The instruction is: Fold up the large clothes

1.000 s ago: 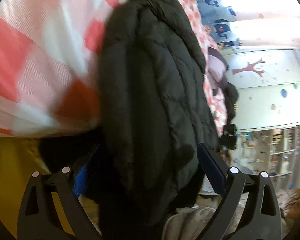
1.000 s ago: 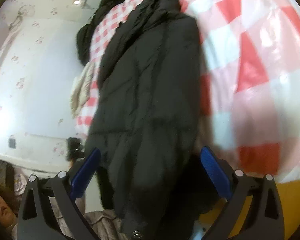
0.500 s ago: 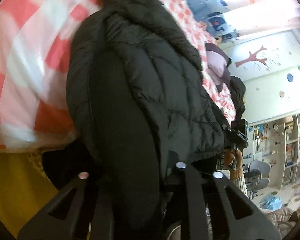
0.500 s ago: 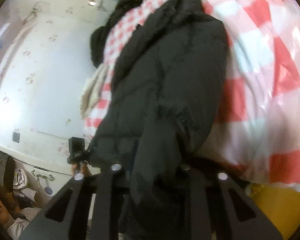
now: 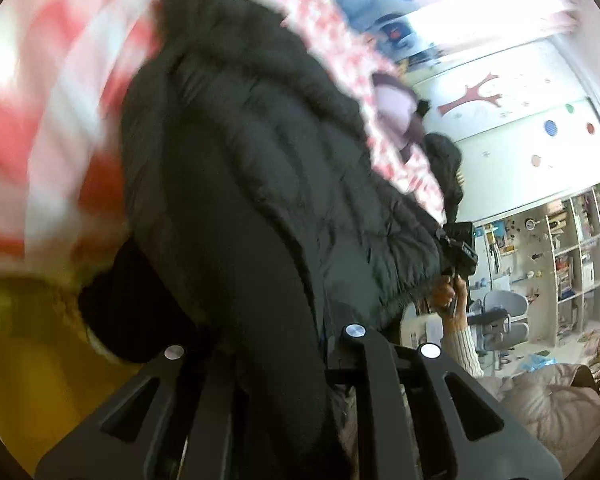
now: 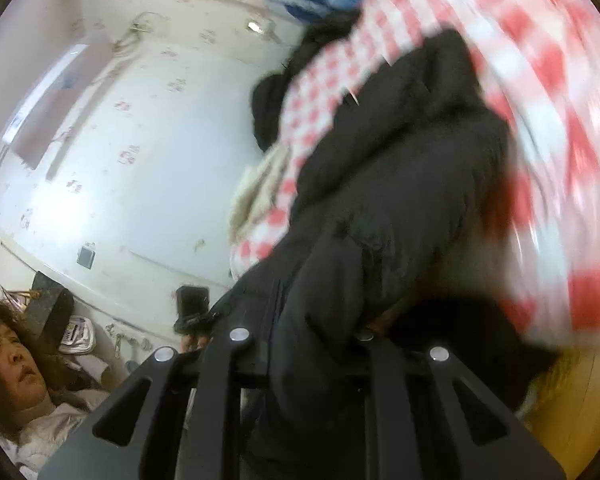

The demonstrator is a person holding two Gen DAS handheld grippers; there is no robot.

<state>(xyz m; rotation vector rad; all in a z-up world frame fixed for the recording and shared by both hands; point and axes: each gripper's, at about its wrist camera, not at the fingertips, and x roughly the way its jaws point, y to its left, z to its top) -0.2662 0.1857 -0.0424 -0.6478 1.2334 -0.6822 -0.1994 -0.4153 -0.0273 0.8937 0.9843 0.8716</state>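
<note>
A black quilted puffer jacket (image 5: 252, 184) lies lengthwise on a bed with a red and white checked sheet (image 5: 32, 92). My left gripper (image 5: 272, 344) is shut on the jacket's near hem and lifts it; the fabric hides the fingertips. In the right wrist view the same jacket (image 6: 404, 184) runs up the checked sheet (image 6: 560, 128). My right gripper (image 6: 304, 340) is shut on the other corner of the hem. Both views are blurred by motion.
More clothes lie on the bed: a pale purple garment (image 5: 396, 108), a dark one (image 5: 444, 160), a cream one (image 6: 256, 192). A yellow bed base (image 5: 28, 360) is below. Shelves and a chair (image 5: 500, 320) stand right. A person (image 6: 12, 360) is at lower left.
Both grippers were open around the jacket's hem a second ago, then shut on it. Now they lift the hem and the views swing upward.
</note>
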